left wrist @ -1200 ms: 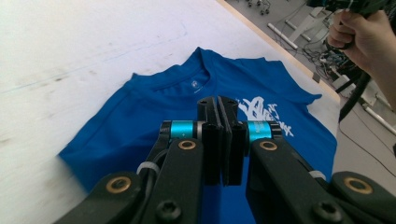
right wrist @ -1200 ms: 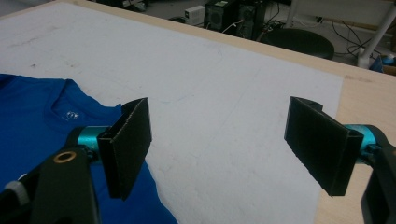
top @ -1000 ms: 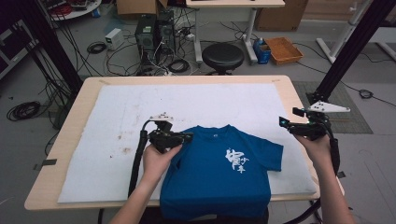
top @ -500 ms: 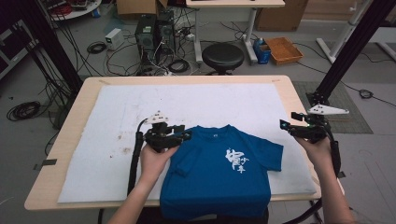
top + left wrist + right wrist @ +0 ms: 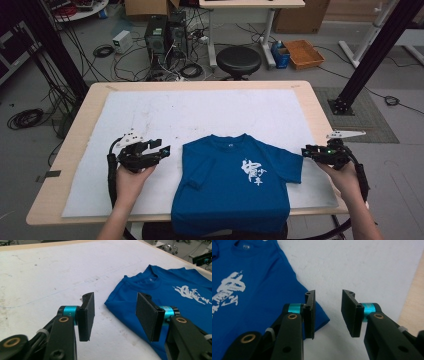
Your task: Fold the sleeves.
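Observation:
A blue T-shirt (image 5: pixel 230 185) with a white print lies flat on the white mat (image 5: pixel 200 115), its left sleeve folded inward and its hem over the table's front edge. My left gripper (image 5: pixel 164 150) sits on the mat left of the shirt, clear of it. Its jaws have just been opening, and in the left gripper view (image 5: pixel 116 315) only bare mat lies between them, with the shirt (image 5: pixel 180 305) beside the right jaw. My right gripper (image 5: pixel 306 151) is low at the tip of the right sleeve. Its jaws (image 5: pixel 328 315) have just been closing with only mat between them; the sleeve (image 5: pixel 257 290) ends at the left jaw.
The wooden table (image 5: pixel 55 200) shows a bare rim around the mat. On the floor behind stand a black stool (image 5: pixel 238 60), computer towers (image 5: pixel 164 32) amid cables, and a cardboard tray (image 5: pixel 304 52). A black frame post (image 5: pixel 372 55) leans at the right.
My left gripper opened, left the shirt's left shoulder and slid left onto the mat. My right gripper sank toward the right sleeve's tip and its jaws narrowed.

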